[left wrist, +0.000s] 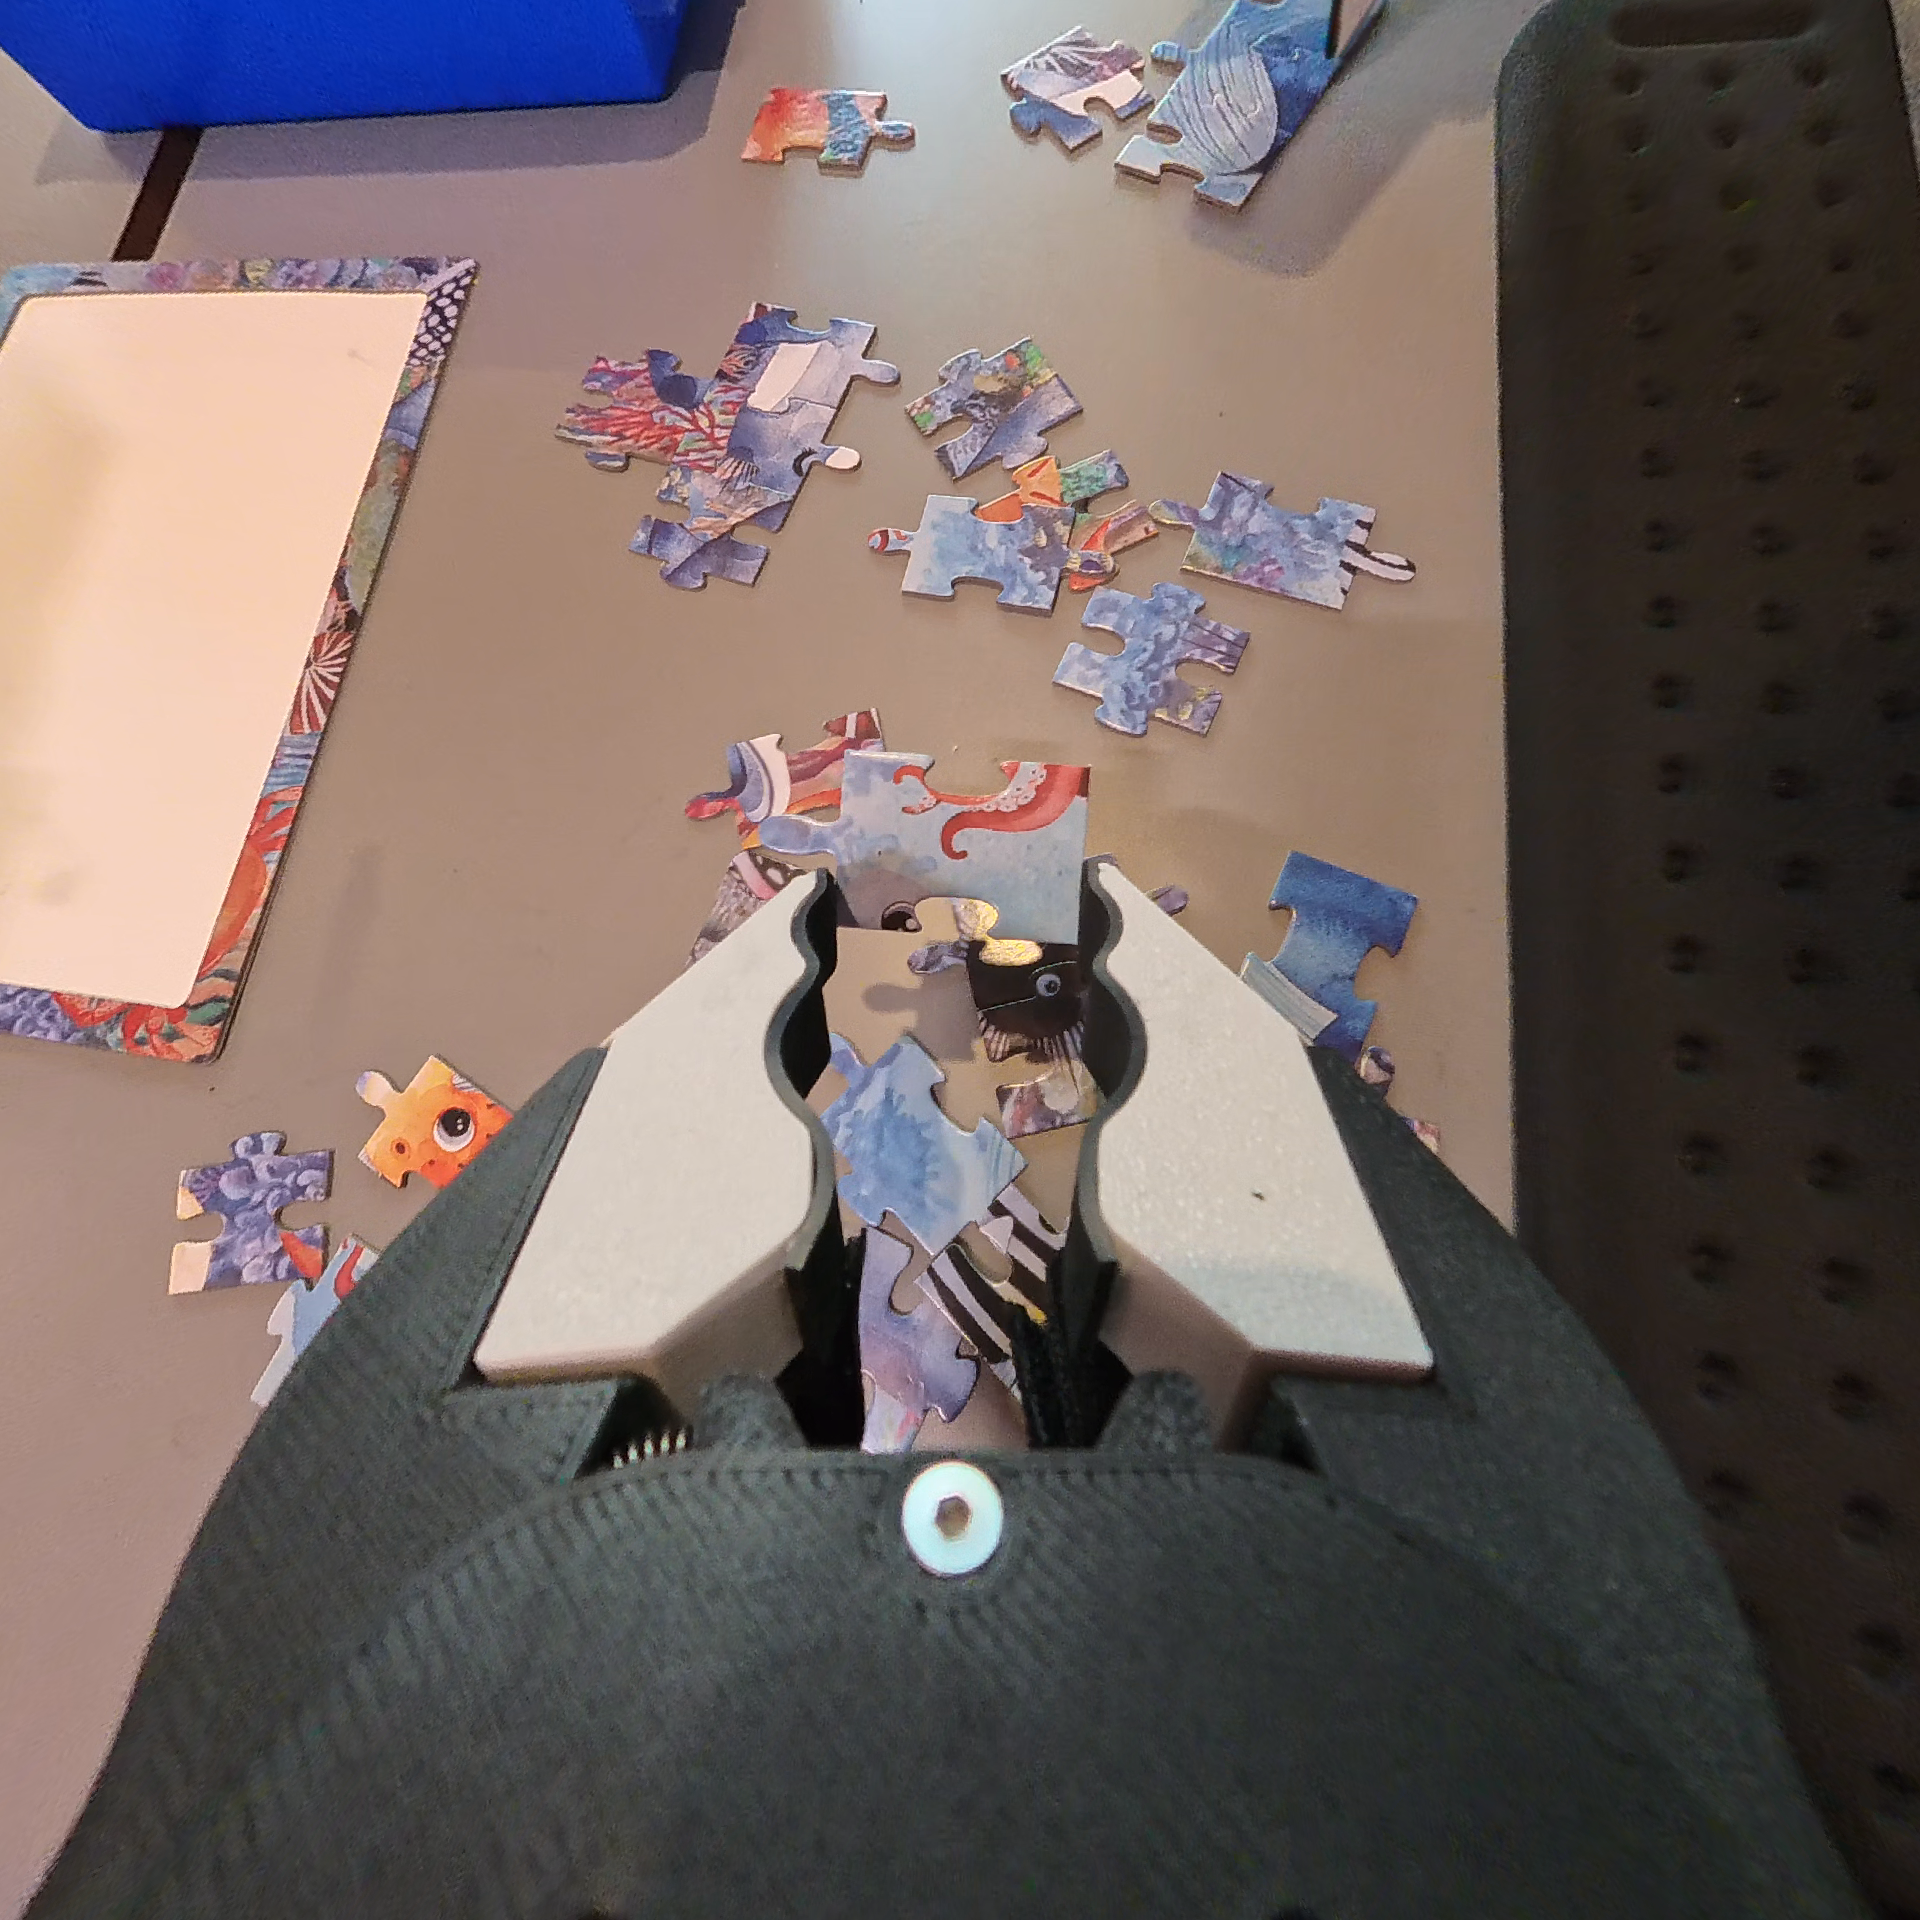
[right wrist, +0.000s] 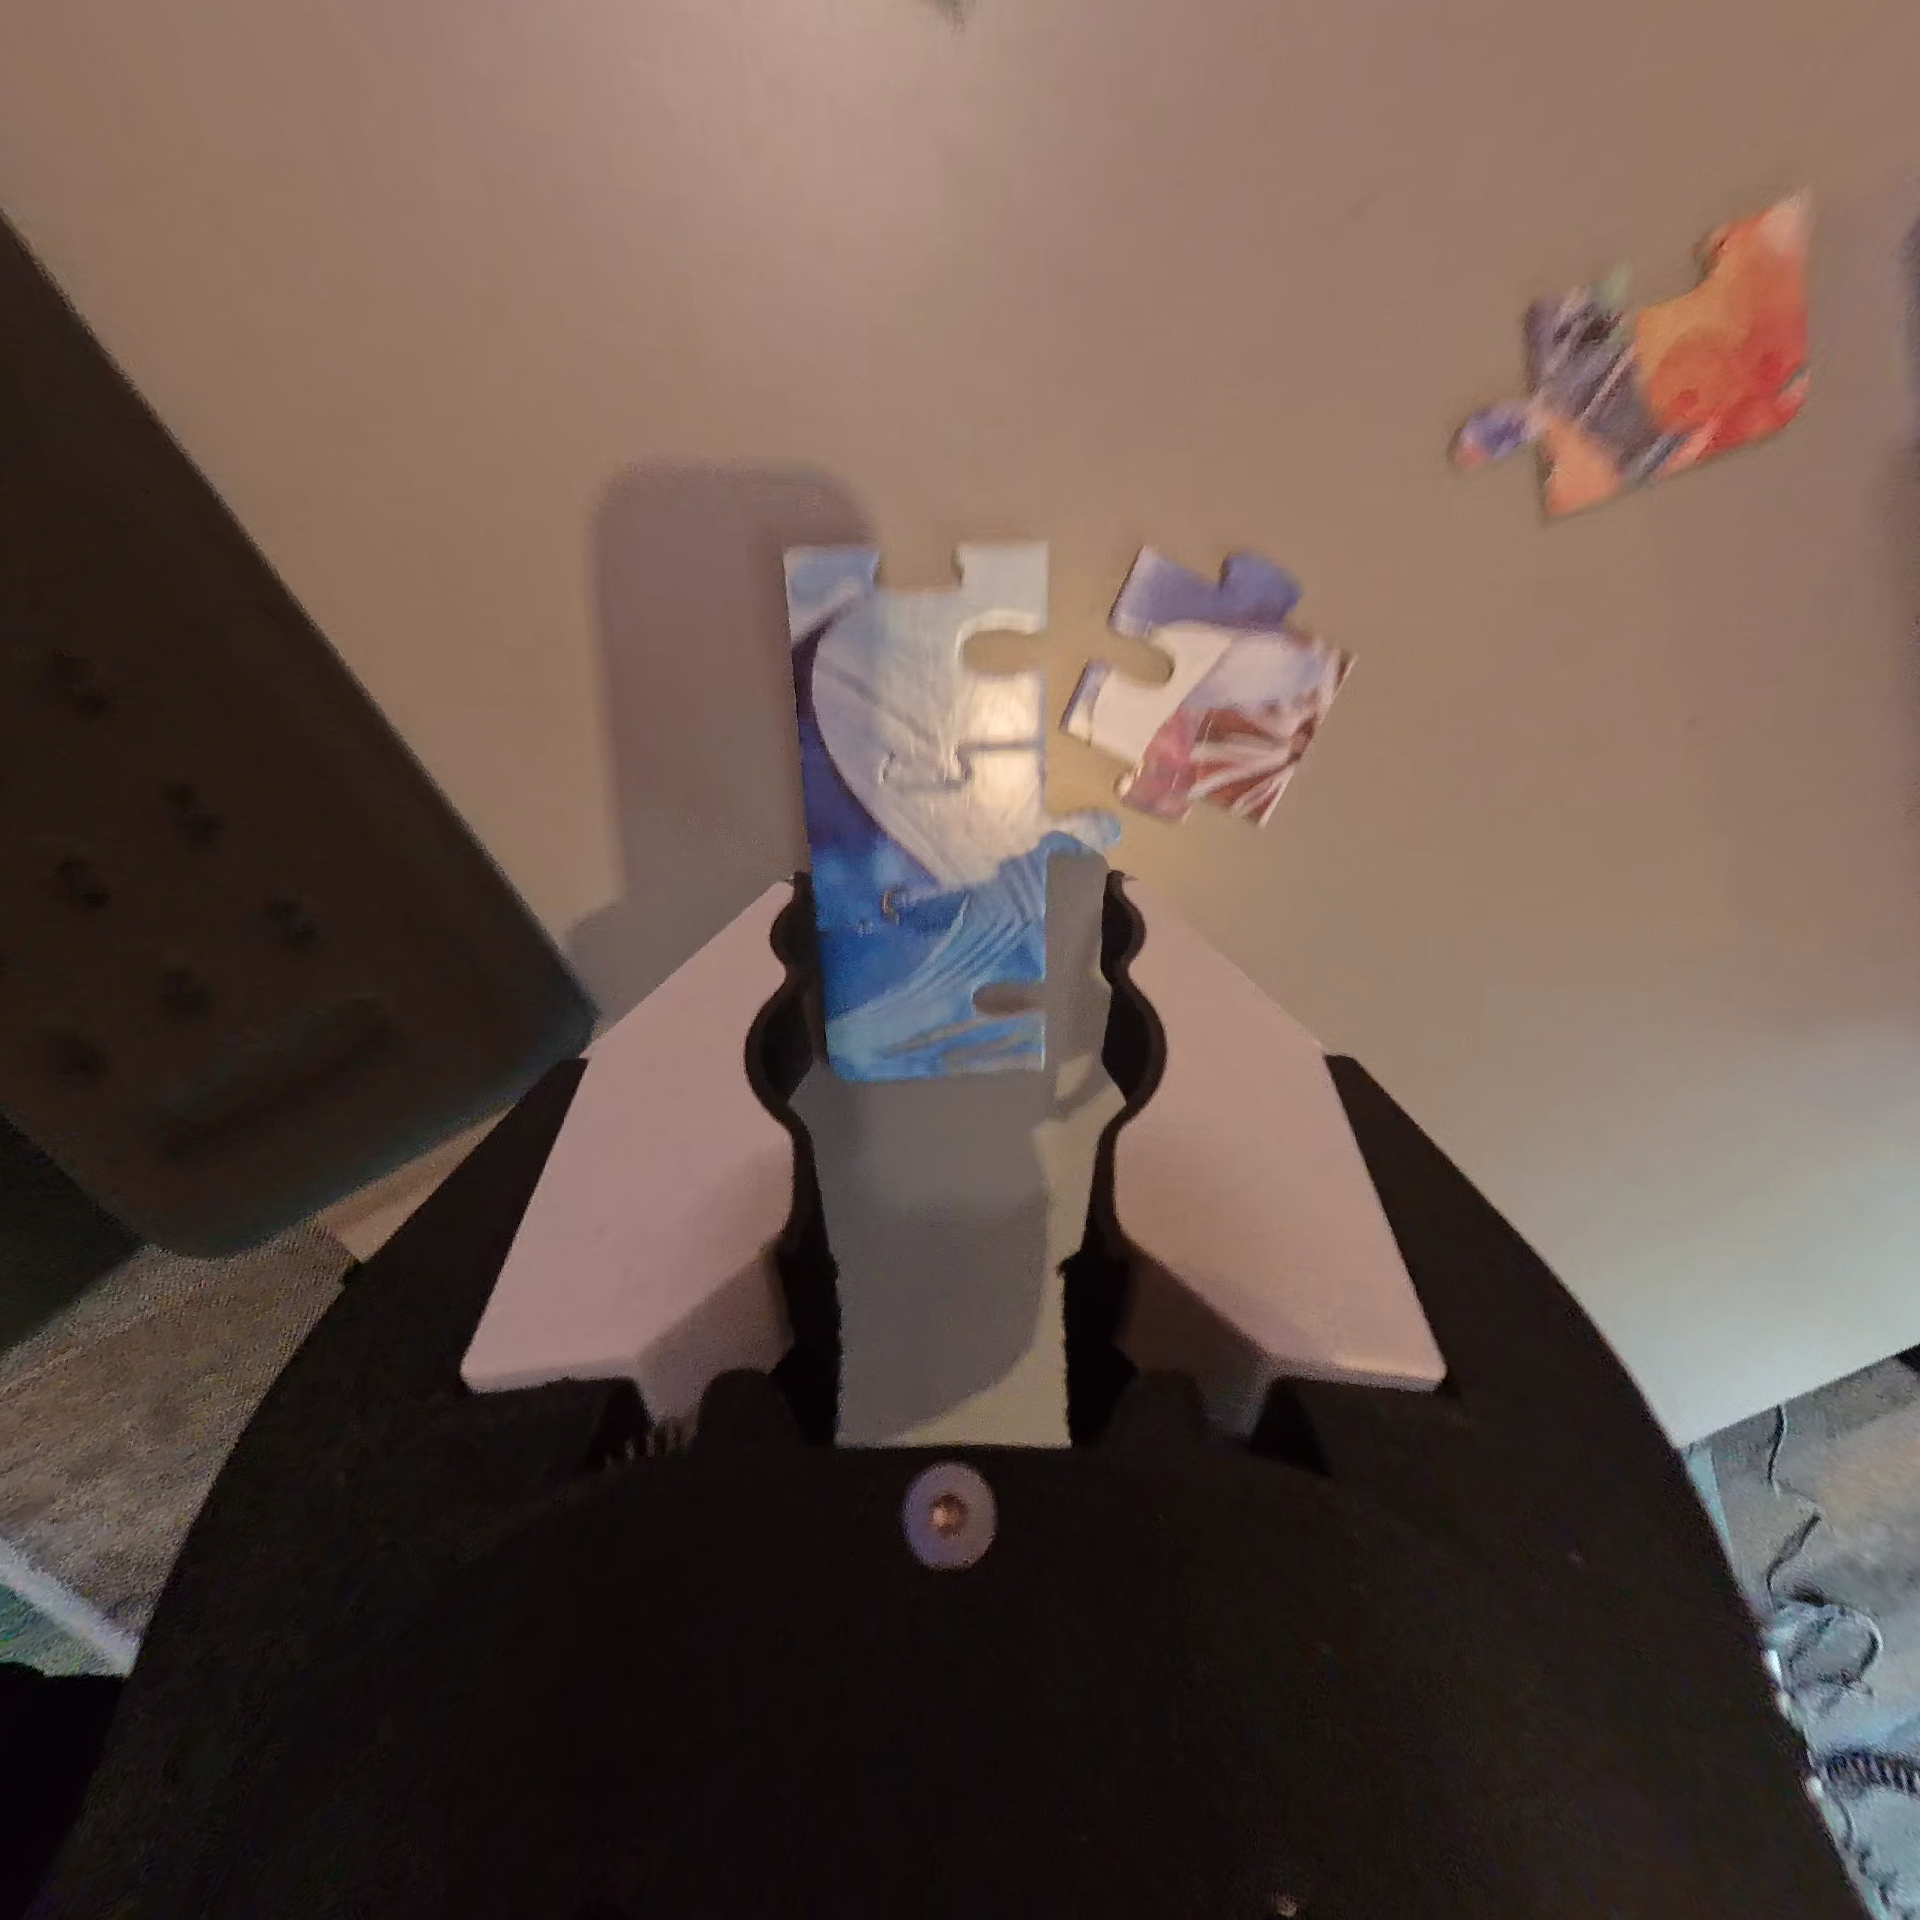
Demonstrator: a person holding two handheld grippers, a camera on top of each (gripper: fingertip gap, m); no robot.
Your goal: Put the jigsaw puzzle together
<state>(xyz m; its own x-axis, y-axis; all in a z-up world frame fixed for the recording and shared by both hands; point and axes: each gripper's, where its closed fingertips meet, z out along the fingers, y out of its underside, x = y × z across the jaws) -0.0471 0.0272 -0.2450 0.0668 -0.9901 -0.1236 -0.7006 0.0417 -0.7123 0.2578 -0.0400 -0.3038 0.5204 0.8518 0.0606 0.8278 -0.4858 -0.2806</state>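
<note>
My left gripper [left wrist: 961, 891] is shut on a blue puzzle piece with red octopus arms [left wrist: 966, 831], held at the fingertips just above a heap of loose pieces [left wrist: 925, 1153]. The puzzle frame [left wrist: 416, 436], a patterned border around a bare white inside, lies to the left. My right gripper [right wrist: 951, 883] is shut on a strip of joined blue whale pieces [right wrist: 914, 727], which reaches forward past the fingertips; the picture is blurred. The strip also shows in the left wrist view [left wrist: 1216, 104] at the far right. A white and red piece [right wrist: 1216, 696] lies just right of the strip.
Several loose pieces [left wrist: 1039, 520] are scattered over the grey table. A blue box [left wrist: 343, 52] stands at the far left. A dark perforated chair back [left wrist: 1714, 727] runs along the right side and also shows in the right wrist view [right wrist: 208, 831]. An orange piece [right wrist: 1662, 364] lies apart. The gap from one gripper's tips to the other's is roughly 35 cm.
</note>
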